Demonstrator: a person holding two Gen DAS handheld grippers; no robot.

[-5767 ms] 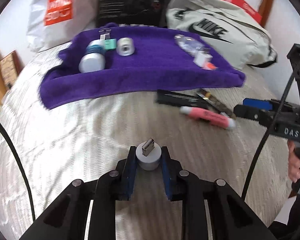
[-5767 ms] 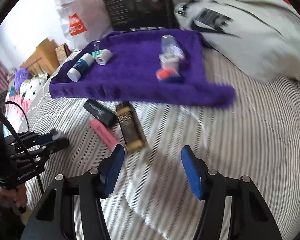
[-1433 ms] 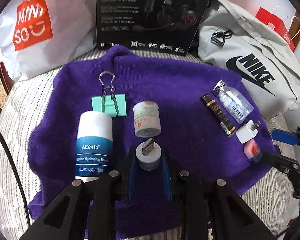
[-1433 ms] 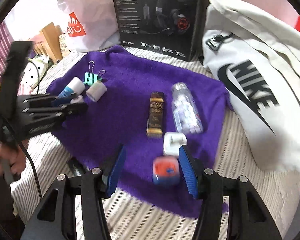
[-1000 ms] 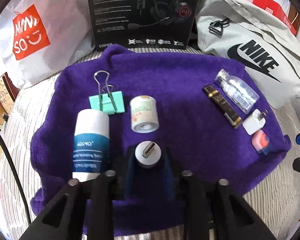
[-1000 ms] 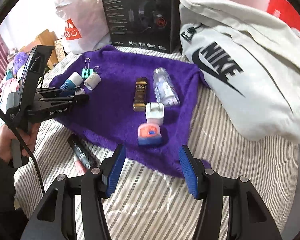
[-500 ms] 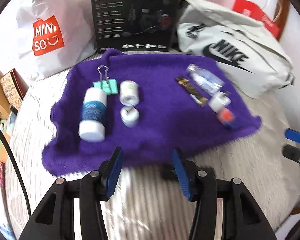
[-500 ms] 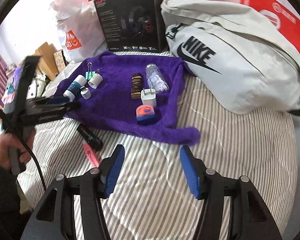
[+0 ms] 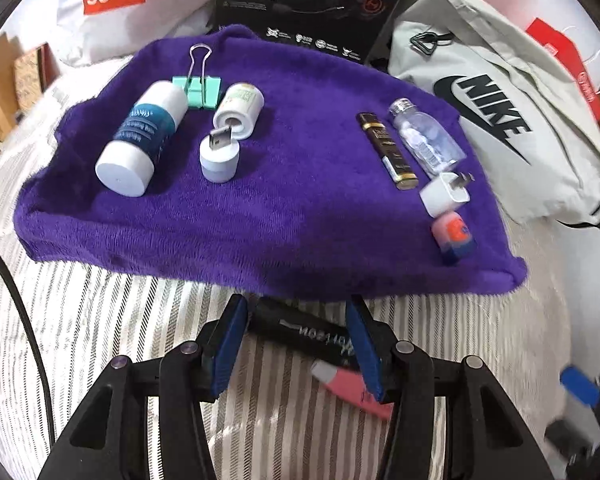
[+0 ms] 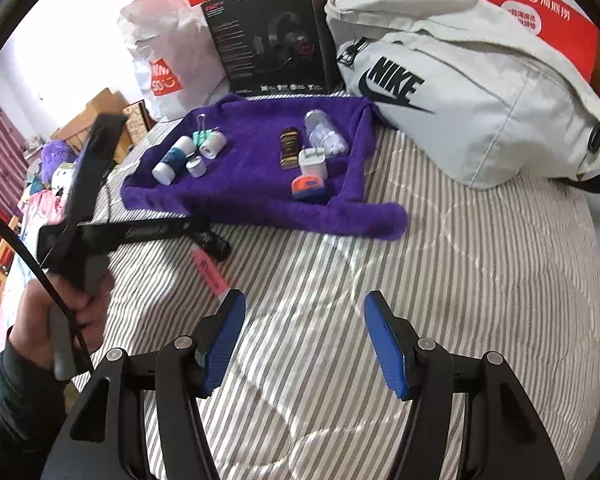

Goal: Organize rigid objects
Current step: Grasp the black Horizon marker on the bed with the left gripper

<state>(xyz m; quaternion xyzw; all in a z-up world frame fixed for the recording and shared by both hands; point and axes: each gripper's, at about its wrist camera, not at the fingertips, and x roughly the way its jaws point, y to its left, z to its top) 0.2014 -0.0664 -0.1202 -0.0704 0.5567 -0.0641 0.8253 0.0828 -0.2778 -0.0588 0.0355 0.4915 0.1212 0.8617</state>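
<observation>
- Left gripper (image 9: pixel 296 340): jaws apart, empty, either side of a flat black tube w/ silver script (image 9: pixel 304 334) on the striped bed (image 9: pixel 100 320), lower centre of the left wrist view.
- Tube's long axis runs left-right, slightly tilted; which end leads, I cannot tell.
- Risk: jaws may close along its length, or catch the pink marker (image 9: pixel 352 390) or purple towel (image 9: pixel 284 208) edge.
- Right gripper (image 10: pixel 304 340): jaws apart, empty.

A striped bedspread (image 10: pixel 440 264) fills the scene — pale wall (image 10: pixel 76 12) behind, wooden furniture (image 10: pixel 96 114) and striped curtain (image 10: pixel 0 140) at left.
</observation>
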